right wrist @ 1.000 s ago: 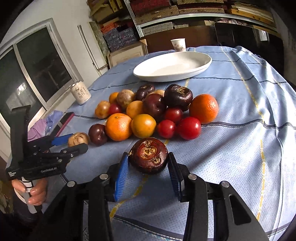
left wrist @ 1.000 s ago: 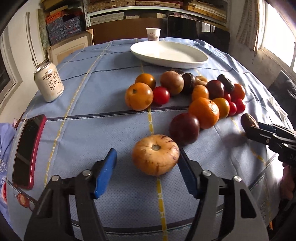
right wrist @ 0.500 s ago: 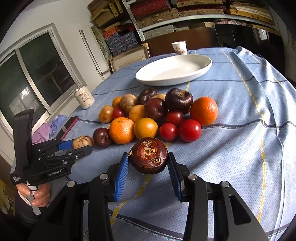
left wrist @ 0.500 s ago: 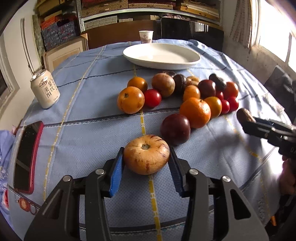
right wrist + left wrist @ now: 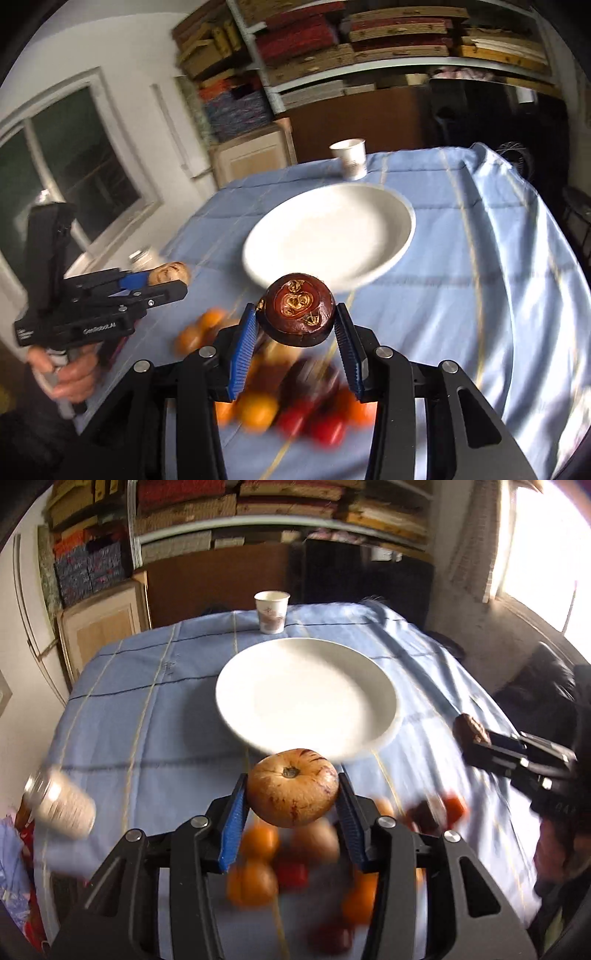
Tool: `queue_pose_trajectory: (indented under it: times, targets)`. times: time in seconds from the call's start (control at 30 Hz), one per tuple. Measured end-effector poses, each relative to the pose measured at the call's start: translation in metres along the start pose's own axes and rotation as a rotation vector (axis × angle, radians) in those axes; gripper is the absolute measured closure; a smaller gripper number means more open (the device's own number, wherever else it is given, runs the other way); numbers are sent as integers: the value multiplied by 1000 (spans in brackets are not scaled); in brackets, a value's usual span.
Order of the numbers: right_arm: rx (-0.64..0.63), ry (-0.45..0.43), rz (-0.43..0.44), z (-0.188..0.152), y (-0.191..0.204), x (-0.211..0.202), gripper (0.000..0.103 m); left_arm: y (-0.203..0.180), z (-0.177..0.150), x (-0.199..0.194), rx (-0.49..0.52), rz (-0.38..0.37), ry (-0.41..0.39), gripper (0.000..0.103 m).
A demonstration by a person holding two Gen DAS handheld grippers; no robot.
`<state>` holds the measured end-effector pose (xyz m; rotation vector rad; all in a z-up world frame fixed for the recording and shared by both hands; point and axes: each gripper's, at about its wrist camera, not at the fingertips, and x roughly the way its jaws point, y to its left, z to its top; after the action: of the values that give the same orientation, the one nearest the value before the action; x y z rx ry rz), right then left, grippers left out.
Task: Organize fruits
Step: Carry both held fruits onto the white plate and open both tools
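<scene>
Both fruits were held clear above the pile, facing the plate.

Left wrist: my left gripper (image 5: 291, 805) clenched the tan, purple-streaked round fruit (image 5: 292, 787) before the empty white oval plate (image 5: 308, 696), probably its destination. Right wrist: my right gripper (image 5: 295, 334) clamped the dark maroon round fruit (image 5: 298, 314) above the blurred orange and red fruit pile (image 5: 288, 410).

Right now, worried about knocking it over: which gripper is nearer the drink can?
Left: the left gripper is right of the can; the right gripper is farther right.
</scene>
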<state>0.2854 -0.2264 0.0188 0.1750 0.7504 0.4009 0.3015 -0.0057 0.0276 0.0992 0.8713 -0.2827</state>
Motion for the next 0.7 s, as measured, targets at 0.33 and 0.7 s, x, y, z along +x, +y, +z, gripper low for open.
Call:
queue_pose_trajectory:
  times: [0.33, 0.7]
  targets:
    - [55, 168, -40, 42, -35, 113, 60, 15, 73, 126, -38, 124, 145, 58]
    - [-1, 131, -46, 45, -22, 83, 36, 16, 73, 98, -20, 252, 59, 32]
